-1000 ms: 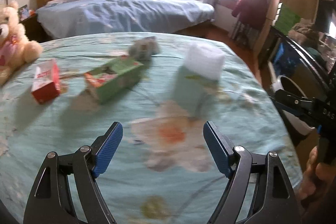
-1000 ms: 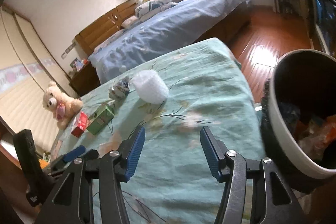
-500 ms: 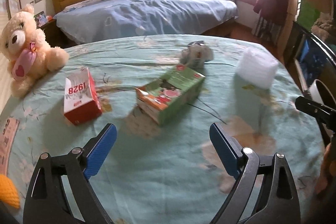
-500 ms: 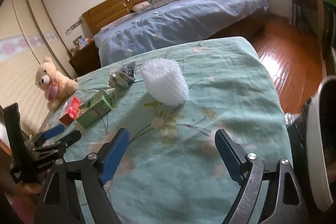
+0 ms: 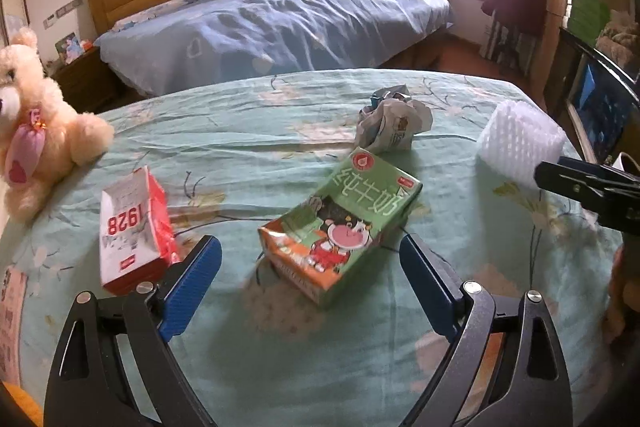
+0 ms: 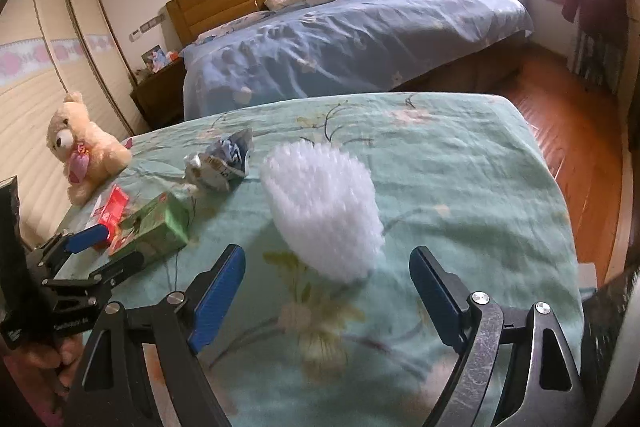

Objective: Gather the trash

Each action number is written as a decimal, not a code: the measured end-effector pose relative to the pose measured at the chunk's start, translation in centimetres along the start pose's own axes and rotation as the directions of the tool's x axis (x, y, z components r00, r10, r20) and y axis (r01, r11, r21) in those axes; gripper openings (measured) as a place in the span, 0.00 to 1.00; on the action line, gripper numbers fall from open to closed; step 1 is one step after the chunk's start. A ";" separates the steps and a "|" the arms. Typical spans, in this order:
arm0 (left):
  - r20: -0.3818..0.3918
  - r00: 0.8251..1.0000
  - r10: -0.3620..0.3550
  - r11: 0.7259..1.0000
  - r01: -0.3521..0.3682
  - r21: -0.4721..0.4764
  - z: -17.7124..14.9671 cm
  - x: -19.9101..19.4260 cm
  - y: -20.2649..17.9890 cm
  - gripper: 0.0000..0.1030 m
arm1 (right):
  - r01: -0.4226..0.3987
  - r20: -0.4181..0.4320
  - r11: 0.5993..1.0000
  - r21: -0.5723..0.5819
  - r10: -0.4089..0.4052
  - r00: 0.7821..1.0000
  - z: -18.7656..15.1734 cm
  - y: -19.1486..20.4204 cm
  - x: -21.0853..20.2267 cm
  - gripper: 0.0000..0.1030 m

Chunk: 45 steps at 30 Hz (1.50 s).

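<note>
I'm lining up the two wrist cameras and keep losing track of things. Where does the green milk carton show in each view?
Left wrist: the green milk carton lies at centre, on the bedspread just ahead of the open left gripper.
Right wrist: the carton lies at left of centre, beside the left gripper's fingers.
Shared landmark: the crumpled wrapper, just beyond the carton in both views.

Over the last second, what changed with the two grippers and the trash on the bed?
Both grippers opened wider and advanced: the left gripper toward the green milk carton, the right gripper toward the white foam net sleeve. Nothing was grasped; the trash stayed where it lay.
</note>
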<state>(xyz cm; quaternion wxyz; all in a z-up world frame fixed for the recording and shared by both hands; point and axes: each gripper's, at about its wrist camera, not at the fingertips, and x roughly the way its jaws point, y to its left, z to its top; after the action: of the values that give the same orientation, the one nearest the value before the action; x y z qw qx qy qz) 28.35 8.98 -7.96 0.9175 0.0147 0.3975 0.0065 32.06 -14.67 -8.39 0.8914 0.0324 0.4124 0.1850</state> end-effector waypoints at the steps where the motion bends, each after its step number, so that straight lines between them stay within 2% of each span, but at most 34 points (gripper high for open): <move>1: -0.001 1.000 -0.004 1.000 0.004 -0.007 0.1 0.1 0.1 0.90 | 0.002 -0.001 1.000 -0.003 -0.002 1.000 0.1 0.0 0.3 0.83; 3: 0.003 1.000 -0.011 1.000 0.011 -0.023 0.1 0.1 0.2 0.89 | 0.005 -0.008 1.000 -0.005 -0.005 1.000 0.4 0.1 0.8 0.83; 5: 0.012 1.000 -0.015 0.999 0.015 -0.035 0.1 0.0 0.5 0.79 | 0.005 -0.022 1.000 0.000 -0.005 1.000 0.4 0.0 1.2 0.81; 6: 0.011 1.000 -0.024 0.999 0.024 -0.039 0.1 0.0 0.5 0.64 | 0.007 -0.032 1.000 0.005 -0.006 0.999 0.3 -0.1 1.4 0.70; 7: 0.002 0.999 -0.037 0.998 0.037 -0.041 0.1 0.2 0.6 0.55 | 0.010 -0.032 1.000 0.009 -0.009 0.999 0.3 -0.2 1.4 0.50; 9: 0.002 0.999 -0.038 0.999 0.038 -0.034 0.0 0.1 0.4 0.55 | 0.015 -0.032 1.000 0.023 -0.014 0.999 0.0 -0.4 1.2 0.33; 11: 0.016 0.999 -0.033 0.999 0.033 -0.015 -0.1 -0.4 -0.1 0.54 | 0.024 -0.016 0.999 0.023 -0.023 1.000 0.0 -0.5 0.7 0.25; 19: 0.029 0.996 -0.083 0.997 0.083 0.005 -1.9 -3.0 -2.5 0.54 | 0.013 0.003 0.999 0.044 -0.013 1.000 -2.7 -0.2 -2.7 0.23; 25: 0.023 0.988 -0.154 0.988 0.154 0.014 -3.1 -4.7 -5.5 0.54 | 0.013 0.005 0.990 0.138 -0.013 1.000 -5.3 -2.2 -6.2 0.23; 29: 0.030 0.980 -0.197 0.980 0.196 0.037 -3.5 -6.1 -7.8 0.54 | 0.048 -0.004 0.983 0.177 -0.049 0.999 -6.8 -3.4 -8.1 0.23; 36: 0.025 0.965 -0.262 0.961 0.258 0.100 -4.3 -7.7 -11.7 0.53 | 0.084 0.033 0.971 0.225 -0.094 0.995 -8.7 -5.2 -12.1 0.23; 45: 0.019 0.949 -0.315 0.937 0.307 0.169 -4.9 -9.3 -15.7 0.53 | 0.122 0.071 0.959 0.256 -0.144 0.987 -10.1 -6.7 -16.1 0.23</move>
<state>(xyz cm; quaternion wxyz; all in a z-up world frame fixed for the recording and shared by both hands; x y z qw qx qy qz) 18.43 -6.86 -4.98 0.9115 0.0270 0.3728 -0.1715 17.02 -27.60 -4.83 0.9081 0.1250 0.3935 0.0694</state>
